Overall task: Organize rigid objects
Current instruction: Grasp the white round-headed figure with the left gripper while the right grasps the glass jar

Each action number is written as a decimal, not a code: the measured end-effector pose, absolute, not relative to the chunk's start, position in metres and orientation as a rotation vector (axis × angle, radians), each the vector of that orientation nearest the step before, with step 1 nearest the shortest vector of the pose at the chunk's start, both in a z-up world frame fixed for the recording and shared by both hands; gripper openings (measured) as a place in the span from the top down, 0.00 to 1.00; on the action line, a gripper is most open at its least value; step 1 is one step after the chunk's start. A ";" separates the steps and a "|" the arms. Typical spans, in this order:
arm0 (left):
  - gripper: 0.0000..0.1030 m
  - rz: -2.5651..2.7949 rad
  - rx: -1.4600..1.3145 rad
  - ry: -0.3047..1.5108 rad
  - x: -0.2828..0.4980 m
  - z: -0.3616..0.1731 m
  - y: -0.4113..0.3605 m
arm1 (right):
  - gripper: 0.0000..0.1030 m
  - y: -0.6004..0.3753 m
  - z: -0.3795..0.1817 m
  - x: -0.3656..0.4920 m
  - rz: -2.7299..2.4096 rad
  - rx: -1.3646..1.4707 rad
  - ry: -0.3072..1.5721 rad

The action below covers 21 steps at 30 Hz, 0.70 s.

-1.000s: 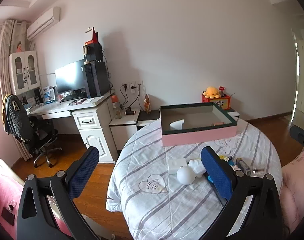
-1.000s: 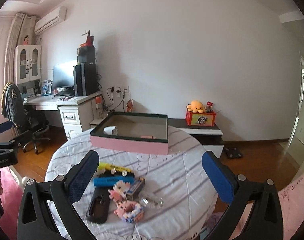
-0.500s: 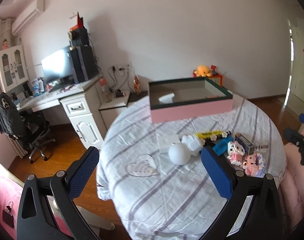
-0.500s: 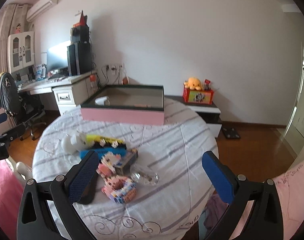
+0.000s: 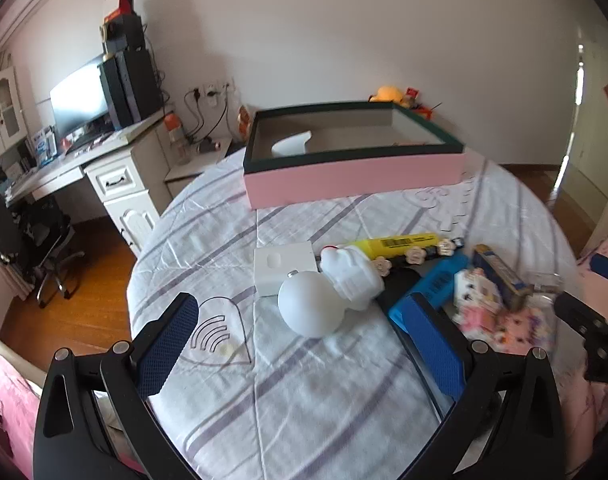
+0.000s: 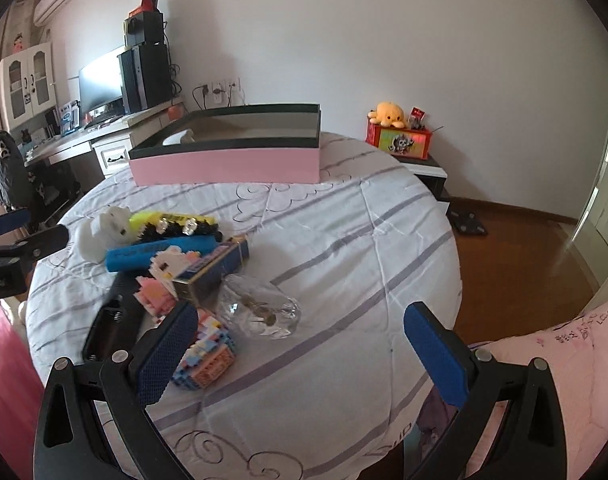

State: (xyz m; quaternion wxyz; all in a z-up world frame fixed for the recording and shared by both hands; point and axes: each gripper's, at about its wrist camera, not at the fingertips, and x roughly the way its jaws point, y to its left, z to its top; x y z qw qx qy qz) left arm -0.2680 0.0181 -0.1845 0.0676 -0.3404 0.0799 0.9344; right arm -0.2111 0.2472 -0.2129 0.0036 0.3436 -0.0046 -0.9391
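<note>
Since half a second earlier both grippers had come in lower and nearer the round table (image 6: 344,240); the clutter loomed larger in both views. Left gripper (image 5: 304,344) hung above the striped cloth, jaws wide apart, nothing between them; white ball (image 5: 312,304) lay just ahead of the gap. Right gripper (image 6: 299,352) likewise spread wide and empty, its left pad over the pink block figure (image 6: 207,356).

Clutter bunched together on the near-left of the table as the right camera saw it: white figurine (image 5: 352,280) touching the ball, white square box (image 5: 283,264) behind them, yellow marker (image 5: 400,242), blue cylinder (image 6: 159,252), small carton (image 6: 211,272), clear glass piece (image 6: 259,312), black open case (image 6: 111,324). Pink tray (image 5: 356,180) with dark rim sat well apart at the far edge, a white item (image 5: 289,146) inside it.
</note>
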 end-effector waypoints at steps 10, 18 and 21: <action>0.00 2.769 -1.140 0.191 -0.307 -0.209 0.023 | 0.00 0.249 -0.229 -0.231 -2.873 1.112 -0.052; 0.45 2.651 -1.125 0.156 -0.315 -0.223 0.029 | 0.00 0.251 -0.232 -0.239 -2.852 1.117 -0.084; 0.47 2.641 -1.108 0.196 -0.310 -0.223 0.028 | 0.00 0.253 -0.233 -0.240 -2.843 1.124 -0.112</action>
